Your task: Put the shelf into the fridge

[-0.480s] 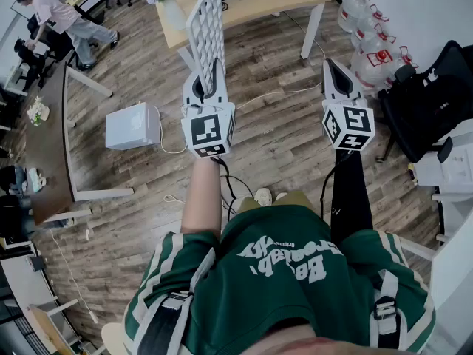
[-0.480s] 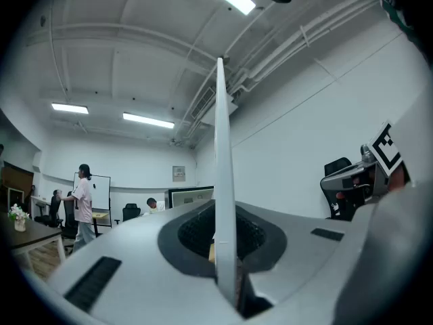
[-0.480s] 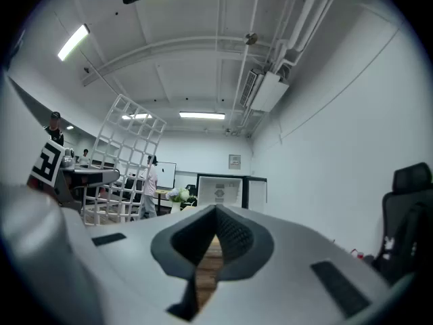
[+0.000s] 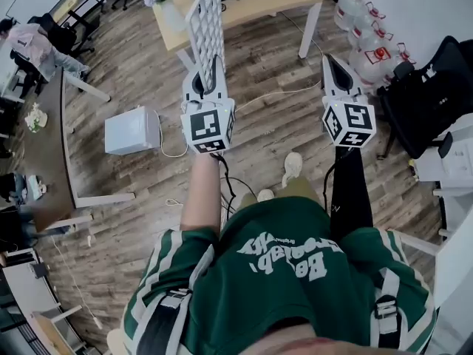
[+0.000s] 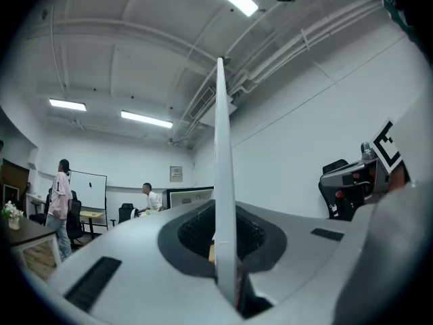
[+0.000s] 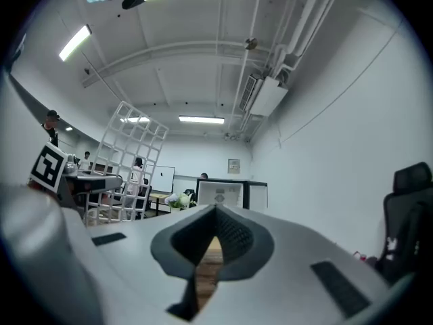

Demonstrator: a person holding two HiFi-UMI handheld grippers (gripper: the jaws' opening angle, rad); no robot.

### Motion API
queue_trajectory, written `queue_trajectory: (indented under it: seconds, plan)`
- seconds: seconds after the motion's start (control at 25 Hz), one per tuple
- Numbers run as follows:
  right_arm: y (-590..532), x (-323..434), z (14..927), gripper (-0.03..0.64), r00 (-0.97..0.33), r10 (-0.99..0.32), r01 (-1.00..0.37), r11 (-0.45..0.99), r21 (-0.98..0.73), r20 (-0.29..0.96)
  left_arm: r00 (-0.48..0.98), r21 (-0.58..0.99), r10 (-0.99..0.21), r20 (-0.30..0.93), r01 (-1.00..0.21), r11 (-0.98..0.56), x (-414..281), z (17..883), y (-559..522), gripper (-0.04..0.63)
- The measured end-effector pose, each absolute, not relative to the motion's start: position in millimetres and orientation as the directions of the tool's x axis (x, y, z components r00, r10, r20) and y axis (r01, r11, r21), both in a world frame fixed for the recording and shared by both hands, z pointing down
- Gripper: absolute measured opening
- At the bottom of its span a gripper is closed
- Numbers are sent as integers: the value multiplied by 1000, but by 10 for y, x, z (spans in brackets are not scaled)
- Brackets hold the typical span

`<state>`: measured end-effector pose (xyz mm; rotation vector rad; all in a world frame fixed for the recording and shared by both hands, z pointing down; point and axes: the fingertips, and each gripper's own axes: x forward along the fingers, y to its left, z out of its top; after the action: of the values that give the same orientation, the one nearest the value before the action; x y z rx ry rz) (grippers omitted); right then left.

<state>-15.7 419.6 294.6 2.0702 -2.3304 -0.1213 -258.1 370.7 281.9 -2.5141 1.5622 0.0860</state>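
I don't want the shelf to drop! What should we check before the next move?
1. Left gripper shut on the shelf: ok.
2. Shelf held upright: ok.
3. Right gripper empty, free to help: ok.
4. White box on the floor, maybe the fridge, door open: cannot tell.
5. Floor free of trip hazards: not ok, a cable lies across it ahead.
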Motion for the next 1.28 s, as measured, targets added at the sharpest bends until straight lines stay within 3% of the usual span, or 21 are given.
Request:
queue_trajectory:
  seconds: [0.56,1.28]
  plan:
    - [3115,443,2930,3,-159,-985,-987,158,13,-73,410,-143,-900,-150,-910,-390,-2074,2858,2753,26]
    - [1506,1107,3056,3,-317,-946,-948,317,-1,-66,326,-165,-937,-130,-938,-303,-1281,2950,1463,26]
